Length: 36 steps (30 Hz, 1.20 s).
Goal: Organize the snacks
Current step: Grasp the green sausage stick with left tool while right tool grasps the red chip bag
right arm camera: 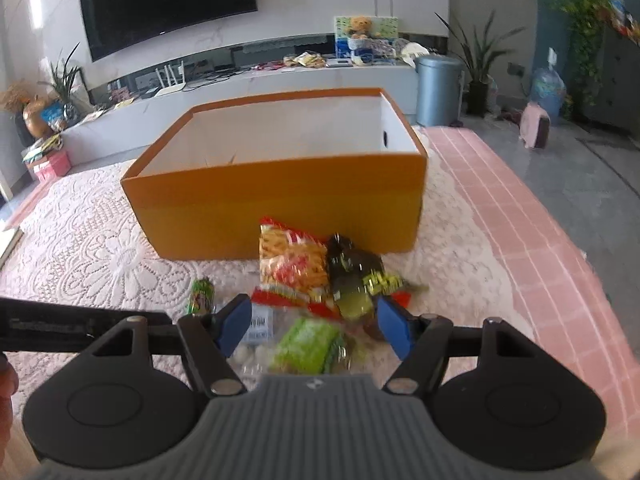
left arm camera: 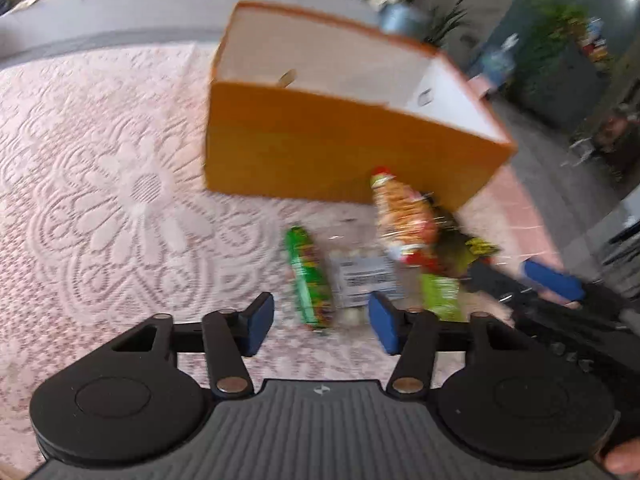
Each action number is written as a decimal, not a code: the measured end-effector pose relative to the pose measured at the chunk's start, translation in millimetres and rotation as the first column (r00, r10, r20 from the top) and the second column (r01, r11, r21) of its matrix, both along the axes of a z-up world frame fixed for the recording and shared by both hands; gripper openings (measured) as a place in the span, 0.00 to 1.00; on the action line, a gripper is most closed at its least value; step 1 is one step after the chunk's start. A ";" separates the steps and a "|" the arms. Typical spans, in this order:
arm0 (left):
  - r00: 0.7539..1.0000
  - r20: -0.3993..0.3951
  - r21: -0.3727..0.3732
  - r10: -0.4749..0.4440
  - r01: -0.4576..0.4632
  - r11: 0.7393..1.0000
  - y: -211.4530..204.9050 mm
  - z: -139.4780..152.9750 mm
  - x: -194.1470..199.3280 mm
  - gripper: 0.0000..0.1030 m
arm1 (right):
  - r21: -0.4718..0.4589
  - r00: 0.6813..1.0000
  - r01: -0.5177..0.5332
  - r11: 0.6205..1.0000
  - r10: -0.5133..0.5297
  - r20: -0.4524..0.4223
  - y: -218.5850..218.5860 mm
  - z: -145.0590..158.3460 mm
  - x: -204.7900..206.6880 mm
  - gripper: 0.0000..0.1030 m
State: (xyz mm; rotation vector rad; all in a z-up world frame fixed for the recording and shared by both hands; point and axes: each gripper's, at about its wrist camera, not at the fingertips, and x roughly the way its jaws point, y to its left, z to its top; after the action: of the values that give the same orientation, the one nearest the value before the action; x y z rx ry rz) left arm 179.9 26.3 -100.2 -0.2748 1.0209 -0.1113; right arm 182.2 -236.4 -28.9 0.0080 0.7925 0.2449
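Left wrist view: both grippers above a pile of snacks beside an orange box [left arm camera: 320, 152] on a lace cloth [left arm camera: 100, 184].

The left gripper [left arm camera: 322, 322] stands open, nothing pressed between its blue pads; a green stick pack [left arm camera: 308, 280] lies just ahead between them, a white-labelled clear bag [left arm camera: 366, 280] beside it. In the right wrist view the right gripper [right arm camera: 314, 326] is likewise open over a lime-green packet [right arm camera: 306, 346], gripping nothing. A red-and-yellow chip bag [right arm camera: 290, 268] and a dark green bag [right arm camera: 352, 276] lie against the box's near wall. The box is open-topped, white inside; its floor is hidden.
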 end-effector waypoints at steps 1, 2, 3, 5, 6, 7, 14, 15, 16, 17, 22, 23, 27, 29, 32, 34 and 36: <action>1.000 -0.011 -0.003 0.001 -0.001 1.000 1.4 -2.4 5.2 0.52 | -0.015 1.000 0.002 1.000 -0.002 0.010 3.3 1.0 4.8 0.63; 1.000 -0.017 -0.012 0.000 0.000 1.000 2.2 -4.9 9.8 0.51 | -0.026 1.000 0.003 1.000 -0.003 0.018 6.1 1.4 9.5 0.61; 1.000 -0.021 -0.017 0.003 -0.003 1.000 2.6 -8.3 14.4 0.51 | -0.032 1.000 0.005 0.999 -0.004 0.026 8.8 1.5 15.3 0.59; 0.999 -0.034 -0.002 0.012 -0.012 1.000 2.4 -15.4 21.8 0.51 | -0.024 1.000 0.004 1.000 -0.003 0.024 11.9 0.4 24.4 0.58; 0.999 -0.042 -0.002 0.012 -0.012 1.000 2.3 -19.6 25.0 0.51 | -0.019 1.000 0.001 1.000 -0.001 0.016 13.5 -1.6 28.7 0.57; 0.999 -0.048 -0.014 0.007 -0.007 1.000 2.5 -23.4 28.1 0.51 | -0.013 1.000 -0.002 1.000 0.002 0.009 15.5 -4.4 32.1 0.55; 0.997 -0.072 -0.034 0.011 -0.014 0.999 5.3 -42.6 34.7 0.49 | 0.023 1.000 -0.023 0.999 0.023 0.000 21.5 -17.9 43.3 0.50; 0.997 -0.072 -0.034 0.010 -0.012 0.999 5.7 -43.9 34.2 0.49 | 0.034 1.000 -0.028 0.999 0.028 0.002 22.4 -18.8 45.9 0.50; 0.998 -0.070 -0.037 0.009 -0.012 0.999 6.5 -44.7 33.6 0.49 | 0.035 1.000 -0.031 0.999 0.031 0.002 25.2 -20.8 47.2 0.50; 0.998 -0.068 -0.040 0.008 -0.010 0.999 7.3 -45.0 32.7 0.47 | 0.027 0.999 -0.035 0.999 0.035 -0.001 28.4 -22.5 50.1 0.50; 0.999 -0.041 -0.038 0.001 -0.003 0.999 15.0 -42.9 21.0 0.44 | -0.018 0.999 -0.039 0.999 0.039 -0.017 42.7 -32.9 64.8 0.50; 0.999 -0.034 -0.028 -0.005 0.004 1.000 14.7 -42.4 19.0 0.43 | -0.024 0.999 -0.035 0.999 0.034 -0.023 43.9 -36.2 66.9 0.50; 0.999 -0.018 -0.003 -0.039 0.039 0.999 6.1 -43.7 15.6 0.43 | -0.028 0.998 -0.032 0.999 0.031 -0.047 43.6 -42.5 68.3 0.50; 0.999 -0.023 -0.004 -0.044 0.044 0.999 3.3 -44.4 17.9 0.43 | -0.029 0.998 -0.023 0.999 0.021 -0.055 42.7 -44.6 69.4 0.50; 0.999 -0.018 0.008 -0.042 0.042 0.999 -0.5 -47.4 21.8 0.43 | -0.017 0.998 -0.016 1.000 0.015 -0.069 41.1 -48.2 70.4 0.51; 0.999 -0.006 0.027 -0.040 0.040 0.999 -5.9 -47.7 25.4 0.43 | -0.021 0.998 -0.024 0.999 0.022 -0.064 42.4 -49.2 70.5 0.53; 0.999 0.002 0.038 -0.039 0.038 0.999 -7.9 -48.5 29.6 0.43 | -0.032 0.998 -0.032 0.999 0.030 -0.060 45.1 -49.6 69.3 0.54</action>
State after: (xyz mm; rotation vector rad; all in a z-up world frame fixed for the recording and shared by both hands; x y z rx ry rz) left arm 209.5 18.4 -148.7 -0.2203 1.0249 -0.1269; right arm 251.5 -191.2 -78.5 -0.0286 0.8559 0.2617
